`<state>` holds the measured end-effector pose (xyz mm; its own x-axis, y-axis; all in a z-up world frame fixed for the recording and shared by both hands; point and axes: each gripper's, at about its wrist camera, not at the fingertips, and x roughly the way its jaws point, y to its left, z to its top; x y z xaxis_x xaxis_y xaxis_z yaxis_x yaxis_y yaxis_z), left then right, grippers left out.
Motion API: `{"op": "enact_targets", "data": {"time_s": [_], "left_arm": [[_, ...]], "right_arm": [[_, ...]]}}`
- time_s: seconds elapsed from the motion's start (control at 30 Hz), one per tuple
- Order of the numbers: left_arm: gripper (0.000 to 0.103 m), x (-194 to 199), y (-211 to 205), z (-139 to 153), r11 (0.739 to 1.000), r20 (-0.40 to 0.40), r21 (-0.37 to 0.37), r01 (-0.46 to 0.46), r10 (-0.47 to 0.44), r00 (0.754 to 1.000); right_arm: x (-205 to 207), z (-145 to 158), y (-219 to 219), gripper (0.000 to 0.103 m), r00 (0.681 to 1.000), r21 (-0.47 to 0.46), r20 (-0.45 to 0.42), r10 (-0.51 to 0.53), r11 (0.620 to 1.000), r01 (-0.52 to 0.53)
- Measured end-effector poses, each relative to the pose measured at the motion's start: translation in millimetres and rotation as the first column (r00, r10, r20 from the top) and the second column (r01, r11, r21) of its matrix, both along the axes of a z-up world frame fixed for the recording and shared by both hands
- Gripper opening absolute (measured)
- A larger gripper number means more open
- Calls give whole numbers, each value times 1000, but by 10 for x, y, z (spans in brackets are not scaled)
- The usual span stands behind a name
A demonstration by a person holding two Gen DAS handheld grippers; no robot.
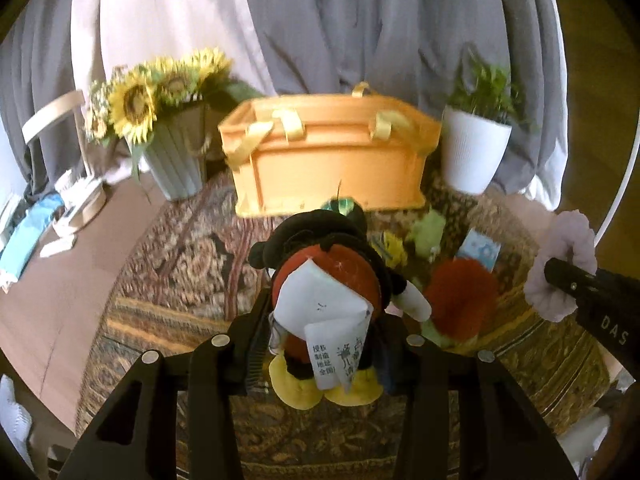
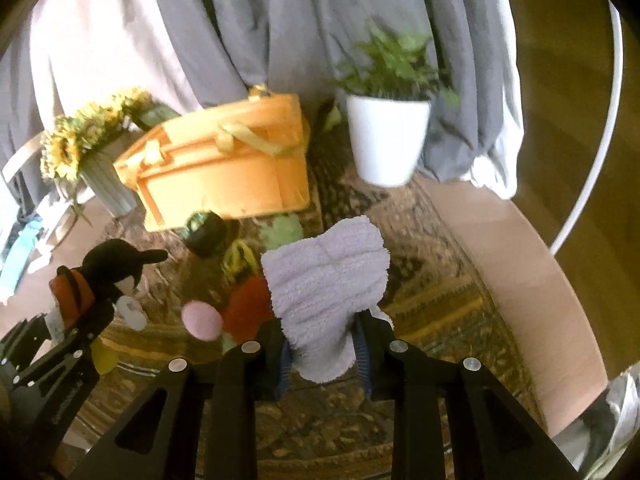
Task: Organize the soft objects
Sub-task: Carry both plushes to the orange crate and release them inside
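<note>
Left wrist view: the left gripper (image 1: 324, 320) is clamped on a mouse doll (image 1: 328, 276), with the orange basket (image 1: 332, 160) at twelve o'clock behind it. At three o'clock, the right gripper (image 2: 324, 344) has its fingers pinched on a lavender fluffy cloth (image 2: 328, 280), above the patterned rug (image 2: 440, 312).

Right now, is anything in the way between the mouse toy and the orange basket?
Nothing visible blocks it. The mouse toy is held up in the left gripper, above the rug, and the orange basket sits straight ahead with its top open. A dark toy lies low before the basket.
</note>
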<state>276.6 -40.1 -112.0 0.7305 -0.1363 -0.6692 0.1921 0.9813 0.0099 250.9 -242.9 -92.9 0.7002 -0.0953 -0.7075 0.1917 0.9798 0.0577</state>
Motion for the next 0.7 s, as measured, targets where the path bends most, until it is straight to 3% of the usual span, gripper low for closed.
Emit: {"op": "enact_targets", "data": {"time_s": [0.37, 0.5, 0.7], "left_arm": [[43, 145, 132, 502, 998, 108, -37, 51, -46, 993], [44, 157, 171, 714, 999, 217, -12, 43, -39, 975], [43, 266, 264, 945, 999, 294, -22, 36, -28, 955]], "right_arm": [[216, 419, 234, 27, 985, 14, 145, 91, 995, -94], [320, 555, 310, 27, 974, 9, 194, 119, 992, -123], [492, 754, 425, 27, 953, 11, 263, 150, 987, -158]]}}
